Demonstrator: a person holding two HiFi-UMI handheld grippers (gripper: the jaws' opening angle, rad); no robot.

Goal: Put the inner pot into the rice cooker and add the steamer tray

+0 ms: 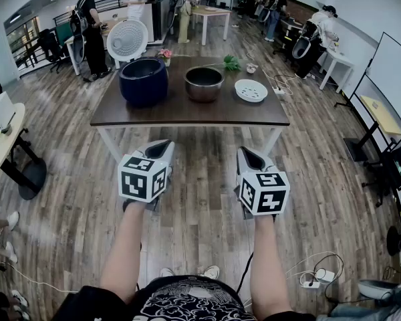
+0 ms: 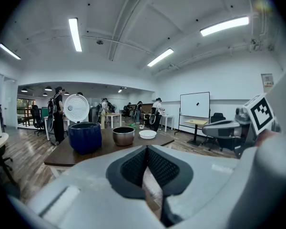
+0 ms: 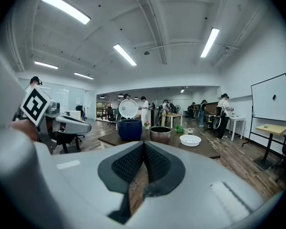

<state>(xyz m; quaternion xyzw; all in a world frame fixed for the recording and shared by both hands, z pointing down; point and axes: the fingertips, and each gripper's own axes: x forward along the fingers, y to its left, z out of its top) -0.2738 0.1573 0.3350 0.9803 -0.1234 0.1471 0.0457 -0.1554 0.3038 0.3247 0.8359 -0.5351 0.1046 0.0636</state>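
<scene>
On a brown table (image 1: 187, 112) ahead stand a dark blue rice cooker (image 1: 143, 81) with its white lid (image 1: 127, 40) raised, a metal inner pot (image 1: 204, 83) in the middle, and a white steamer tray (image 1: 250, 90) on the right. My left gripper (image 1: 162, 146) and right gripper (image 1: 248, 154) hover over the wooden floor, well short of the table's near edge. Both are shut with nothing between their pads. From the left gripper view the cooker (image 2: 85, 137), pot (image 2: 123, 136) and tray (image 2: 147, 134) stand beyond the jaws; the right gripper view shows the cooker (image 3: 130, 129), pot (image 3: 160, 134) and tray (image 3: 190, 140) too.
A small plant (image 1: 231, 63) and flower pot (image 1: 165, 55) sit at the table's back edge. Several people stand at other tables behind. A whiteboard (image 1: 392, 72) and yellow desk (image 1: 381, 115) are at the right, a round table (image 1: 3, 142) at the left, cables (image 1: 314, 276) on the floor.
</scene>
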